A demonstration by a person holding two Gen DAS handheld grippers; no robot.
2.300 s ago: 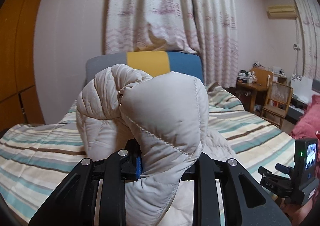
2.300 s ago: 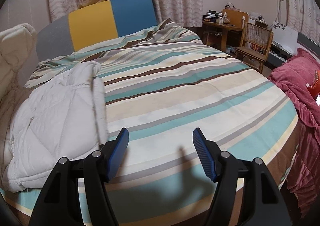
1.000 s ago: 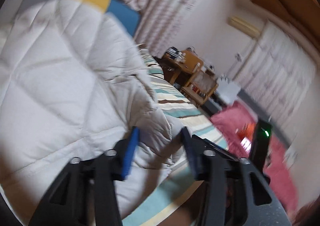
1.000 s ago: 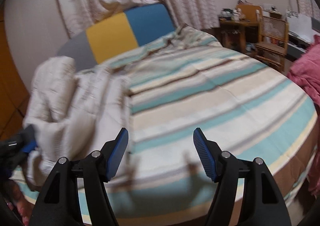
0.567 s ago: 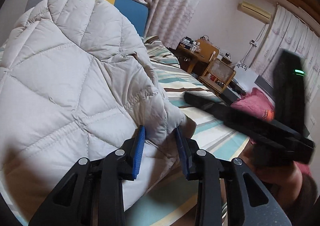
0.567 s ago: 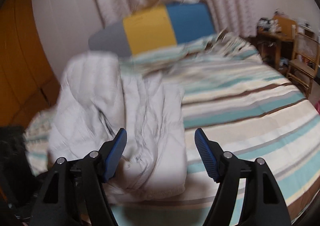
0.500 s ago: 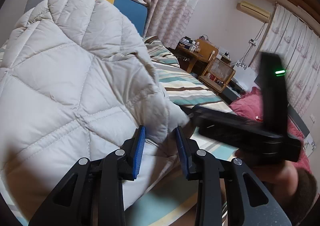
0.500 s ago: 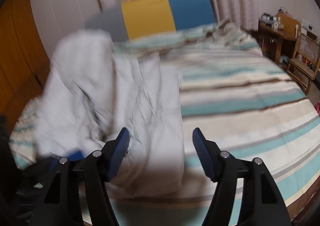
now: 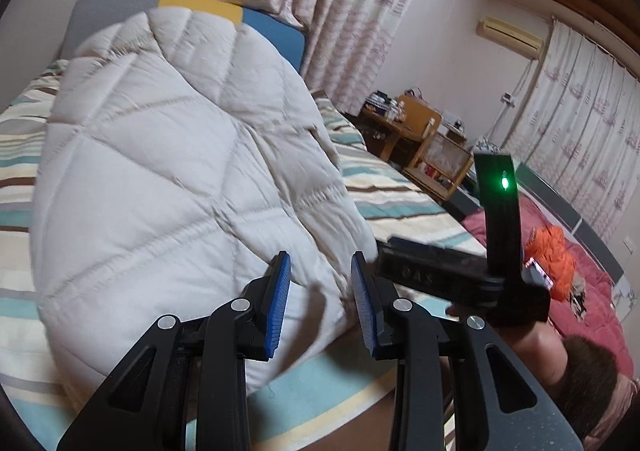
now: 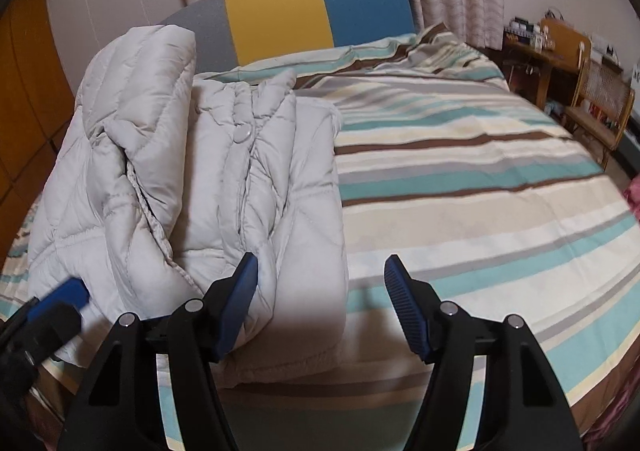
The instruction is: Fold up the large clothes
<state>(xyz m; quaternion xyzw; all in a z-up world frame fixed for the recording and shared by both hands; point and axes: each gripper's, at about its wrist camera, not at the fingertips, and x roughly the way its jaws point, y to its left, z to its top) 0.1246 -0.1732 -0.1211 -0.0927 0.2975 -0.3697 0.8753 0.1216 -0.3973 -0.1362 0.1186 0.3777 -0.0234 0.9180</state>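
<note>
Jacket (image 10: 208, 187) sits part-folded on the bed's (image 10: 480, 187) left side. Left tongs (image 9: 320, 287) slightly open, empty, at its near hem. Right tongs (image 10: 320, 283) wide open, empty. Next: grab the hem and fold it over.

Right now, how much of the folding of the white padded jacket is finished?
The jacket already lies doubled into a bundle on the striped bed, one quilted flap turned over its left part. Nothing is gripped: left gripper and right gripper are both open beside its near edge. Squaring the uneven bundle seems left.
</note>
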